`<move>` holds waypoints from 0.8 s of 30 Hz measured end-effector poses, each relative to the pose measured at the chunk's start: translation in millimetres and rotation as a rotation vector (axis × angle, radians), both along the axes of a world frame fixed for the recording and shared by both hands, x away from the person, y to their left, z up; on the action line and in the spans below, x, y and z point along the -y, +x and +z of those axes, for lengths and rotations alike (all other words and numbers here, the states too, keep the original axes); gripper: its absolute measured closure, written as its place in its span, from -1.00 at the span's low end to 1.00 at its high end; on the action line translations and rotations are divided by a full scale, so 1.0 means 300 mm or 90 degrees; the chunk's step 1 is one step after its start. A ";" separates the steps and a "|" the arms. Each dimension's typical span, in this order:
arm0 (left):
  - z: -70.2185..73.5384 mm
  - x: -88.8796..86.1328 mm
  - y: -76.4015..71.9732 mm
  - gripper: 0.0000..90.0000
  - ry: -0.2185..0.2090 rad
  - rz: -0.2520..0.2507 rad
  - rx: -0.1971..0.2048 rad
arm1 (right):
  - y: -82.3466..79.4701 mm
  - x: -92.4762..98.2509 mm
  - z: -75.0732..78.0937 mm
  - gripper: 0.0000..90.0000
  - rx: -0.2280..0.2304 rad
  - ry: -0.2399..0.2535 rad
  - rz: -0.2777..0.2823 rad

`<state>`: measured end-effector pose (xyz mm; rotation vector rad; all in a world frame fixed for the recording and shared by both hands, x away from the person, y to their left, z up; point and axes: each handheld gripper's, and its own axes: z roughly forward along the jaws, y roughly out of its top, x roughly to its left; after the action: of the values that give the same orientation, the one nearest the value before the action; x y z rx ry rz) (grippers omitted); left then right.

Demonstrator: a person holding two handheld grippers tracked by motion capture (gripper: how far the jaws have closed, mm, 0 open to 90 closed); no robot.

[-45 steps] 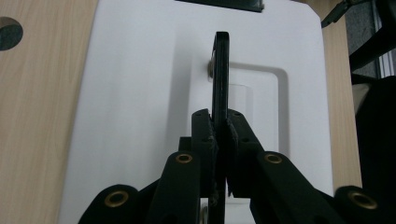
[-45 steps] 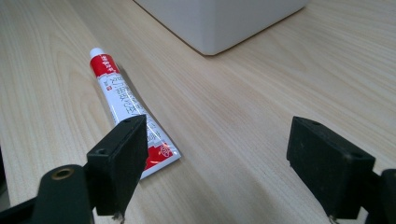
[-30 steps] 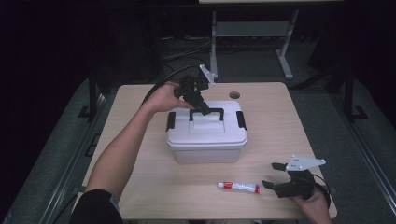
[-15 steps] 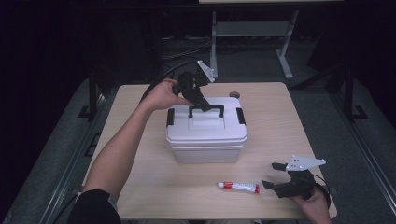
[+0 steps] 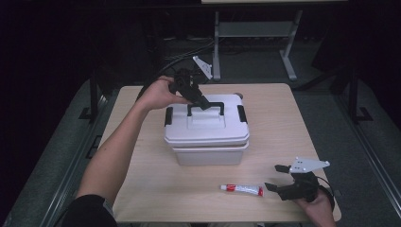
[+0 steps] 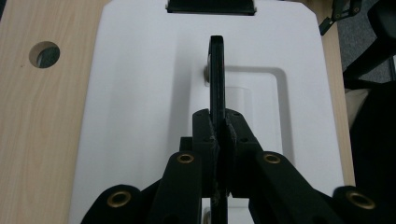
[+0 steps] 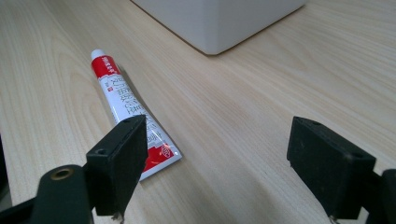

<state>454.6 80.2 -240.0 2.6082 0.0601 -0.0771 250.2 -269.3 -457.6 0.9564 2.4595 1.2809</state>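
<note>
Dim lab: lone wooden table (image 5: 142, 189), floor cables (image 5: 184, 56).

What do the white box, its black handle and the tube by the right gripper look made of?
White box: apparently matte moulded plastic, with rounded edges. Black handle: likely hard plastic, thin, dull. Tube: soft plastic or foil laminate, glossy print, flat crimped end.

Left gripper (image 5: 202, 102) fingers clamped, forearm outstretched; right gripper (image 5: 279, 177) fingers apart, low.

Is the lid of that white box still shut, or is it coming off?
Coming off: the lid sits slightly askew above the box, lifted by its handle, which the left gripper clamps.
</note>
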 end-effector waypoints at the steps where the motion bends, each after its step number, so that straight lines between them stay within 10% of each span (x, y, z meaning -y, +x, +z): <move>1: 0.005 -0.004 -0.003 0.88 0.000 0.001 0.000 | 0.000 0.000 0.000 -0.56 0.000 0.000 0.000; 24: 0.103 -0.202 -0.168 0.87 0.021 0.046 0.058 | -0.008 -0.021 0.006 -0.56 0.007 -0.009 0.008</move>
<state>404.3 140.9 -209.1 2.6353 0.1241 0.0681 247.6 -262.9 -455.9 0.9297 2.4660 1.2678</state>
